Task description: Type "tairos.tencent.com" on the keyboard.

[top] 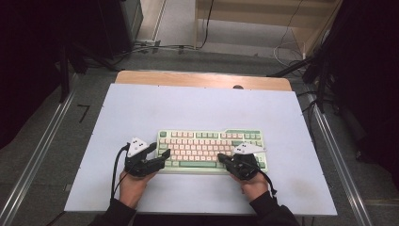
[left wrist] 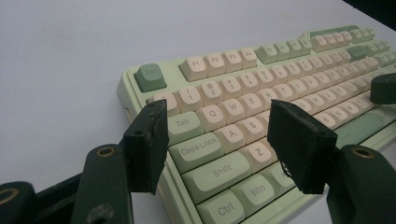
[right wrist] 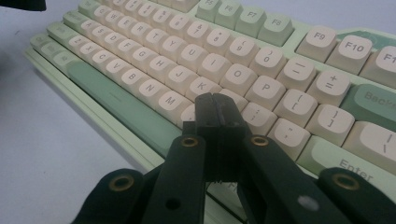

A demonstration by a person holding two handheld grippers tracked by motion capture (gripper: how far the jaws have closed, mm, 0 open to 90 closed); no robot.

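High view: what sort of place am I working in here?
Probably a lab or recording workstation rather than an office desk. A white table holds just a green-and-cream keyboard, metal rails run along both sides of it, and loose cables trail across the grey floor behind.

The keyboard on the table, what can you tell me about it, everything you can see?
The keyboard is a compact plastic one with a pale green case, cream letter keys and darker green Esc, space bar and Backspace. It lies flat on the white table, near the person's edge. The left gripper stands open over its left end; the right gripper, jaws shut, points at the keys near L, contact unclear.
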